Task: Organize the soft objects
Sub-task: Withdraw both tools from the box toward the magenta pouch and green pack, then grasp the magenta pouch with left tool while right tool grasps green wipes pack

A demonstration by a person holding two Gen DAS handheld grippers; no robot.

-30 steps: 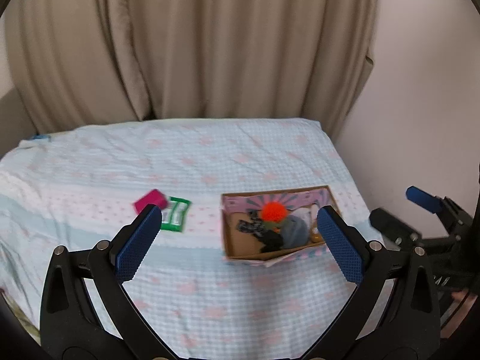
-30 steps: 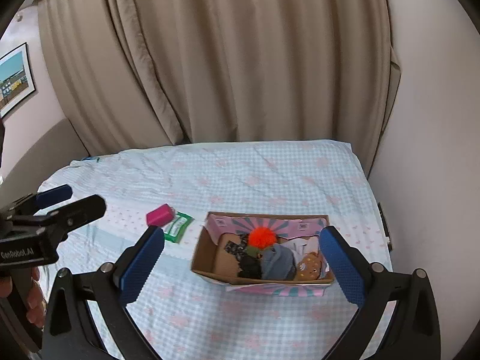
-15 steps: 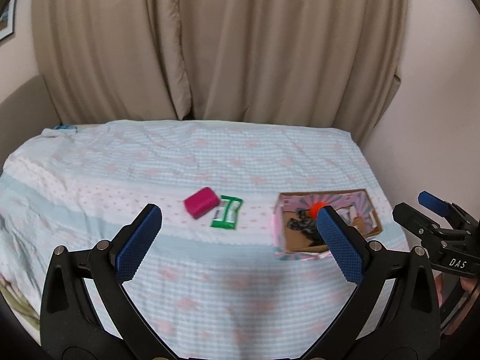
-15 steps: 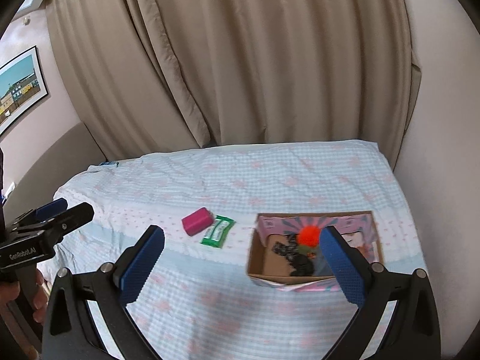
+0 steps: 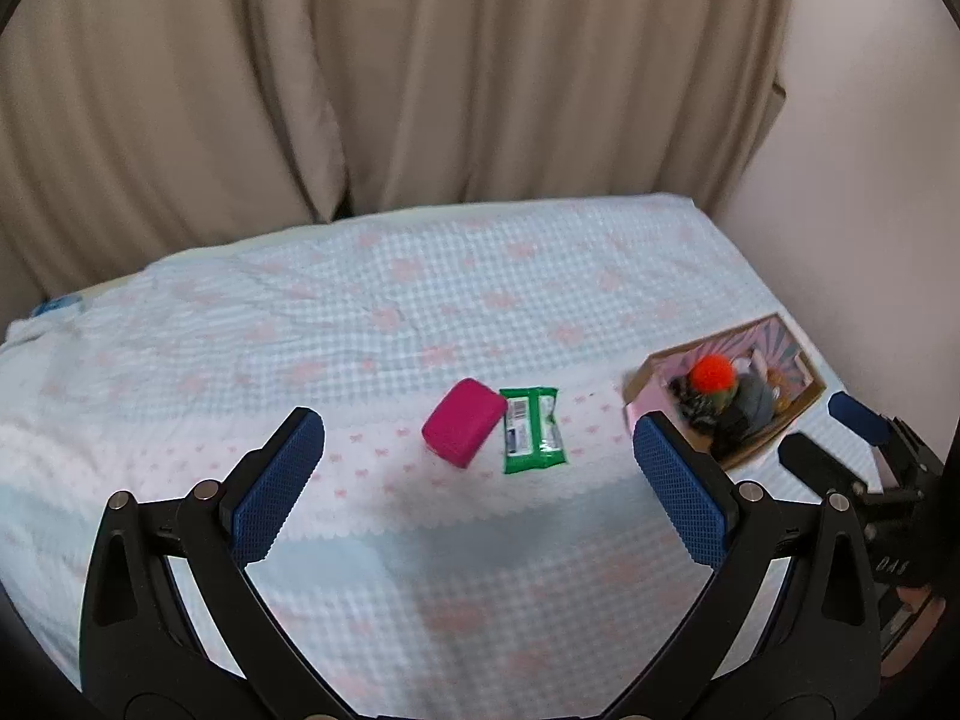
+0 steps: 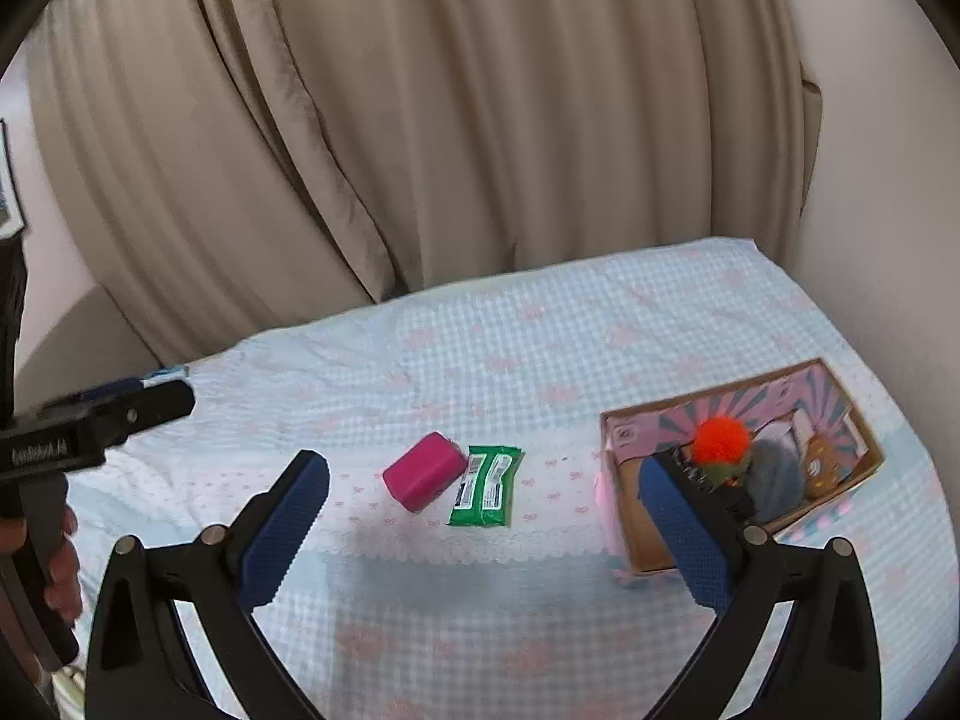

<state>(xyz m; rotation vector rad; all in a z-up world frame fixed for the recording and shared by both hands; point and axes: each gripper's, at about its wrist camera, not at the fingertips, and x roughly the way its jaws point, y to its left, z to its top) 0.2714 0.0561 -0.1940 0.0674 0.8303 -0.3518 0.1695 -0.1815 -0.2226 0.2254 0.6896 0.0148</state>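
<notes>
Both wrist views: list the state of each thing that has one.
left tool: open, empty, above bed.
right tool: open, empty.
pink block: lying on bedspread, touching green packet.
green packet: flat, sealed.
cardboard box: open, holding soft items.
orange pompom: inside box, on top.

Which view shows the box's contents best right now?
The right wrist view: the cardboard box lies nearer, its interior and orange pompom open to sight. The left wrist view shows it smaller at the frame's edge, partly behind a finger.

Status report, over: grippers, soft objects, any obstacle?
Left gripper and right gripper open, empty. Pink block and green pack side by side on bedspread, outside box. Nothing between.
</notes>
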